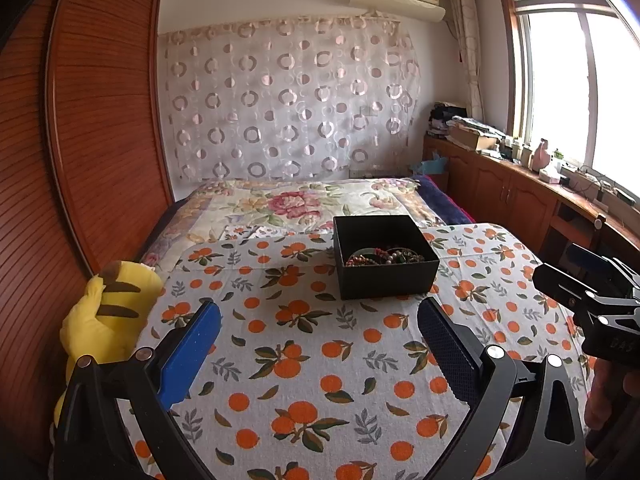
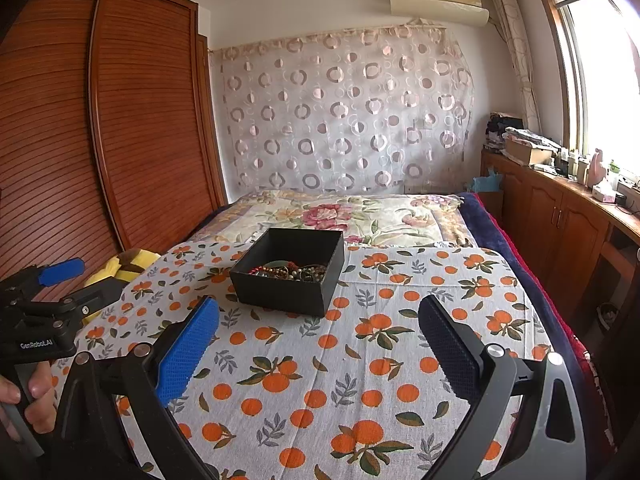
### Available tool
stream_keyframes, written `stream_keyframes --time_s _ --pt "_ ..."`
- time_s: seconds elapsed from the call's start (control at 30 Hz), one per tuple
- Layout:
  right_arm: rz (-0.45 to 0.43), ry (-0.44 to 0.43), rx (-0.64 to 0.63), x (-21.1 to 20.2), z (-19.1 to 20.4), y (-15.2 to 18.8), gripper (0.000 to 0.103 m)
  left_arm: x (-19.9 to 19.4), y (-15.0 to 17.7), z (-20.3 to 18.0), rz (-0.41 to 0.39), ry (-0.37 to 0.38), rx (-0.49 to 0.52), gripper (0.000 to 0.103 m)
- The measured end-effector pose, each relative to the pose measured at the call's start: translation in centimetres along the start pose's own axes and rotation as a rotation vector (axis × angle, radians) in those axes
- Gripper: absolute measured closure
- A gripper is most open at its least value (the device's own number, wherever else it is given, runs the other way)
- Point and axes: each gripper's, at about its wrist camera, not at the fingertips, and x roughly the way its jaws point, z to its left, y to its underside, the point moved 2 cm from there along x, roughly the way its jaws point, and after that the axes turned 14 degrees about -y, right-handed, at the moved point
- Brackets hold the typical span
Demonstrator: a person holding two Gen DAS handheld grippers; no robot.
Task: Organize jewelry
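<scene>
Just ahead of both spread tools: black jewelry box.

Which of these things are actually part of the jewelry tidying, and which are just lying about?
Part of the job:
black box
tangled jewelry inside it
left gripper, open
right gripper, open

Just lying about:
yellow plush toy
orange-print cloth
floral bedspread
windowsill clutter

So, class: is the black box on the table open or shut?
Open. The black box has no lid on, and beaded jewelry shows inside.
</scene>
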Motion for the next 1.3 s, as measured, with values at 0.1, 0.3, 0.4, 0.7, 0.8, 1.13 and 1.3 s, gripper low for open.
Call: stream_keyframes --time_s 0.1,0.3,0.4,0.7,0.8,1.13,1.3 --pt "0.000 0.002 0.000 -0.01 -0.01 0.01 0.003 -0.03 0.06 0.04 0.000 0.001 -0.002 0.008" --pt "-0.001 0.002 0.001 -0.03 -0.02 -0.01 0.003 -0.03 0.10 0.05 -0.001 0.000 -0.002 0.008" --pt "0.000 0.001 0.000 -0.04 -0.05 -0.03 0.003 -0.01 0.08 -0.01 -0.002 -0.001 -0.002 0.008" --pt "0.000 0.000 0.000 -0.05 -0.05 -0.05 0.003 0.03 0.16 -0.01 0.000 0.001 -0.003 0.008" --pt "-0.001 0.001 0.001 -0.05 -0.06 -0.06 0.003 -0.02 0.18 -0.04 -0.002 -0.001 0.000 0.008" --pt "0.000 0.000 0.002 -0.07 -0.10 -0.05 0.003 -0.12 0.19 -0.04 0.001 0.004 -0.005 0.008" --pt "0.000 0.001 0.002 -0.08 -0.11 -0.07 0.003 -0.38 -0.01 -0.21 0.001 0.004 -0.005 0.008"
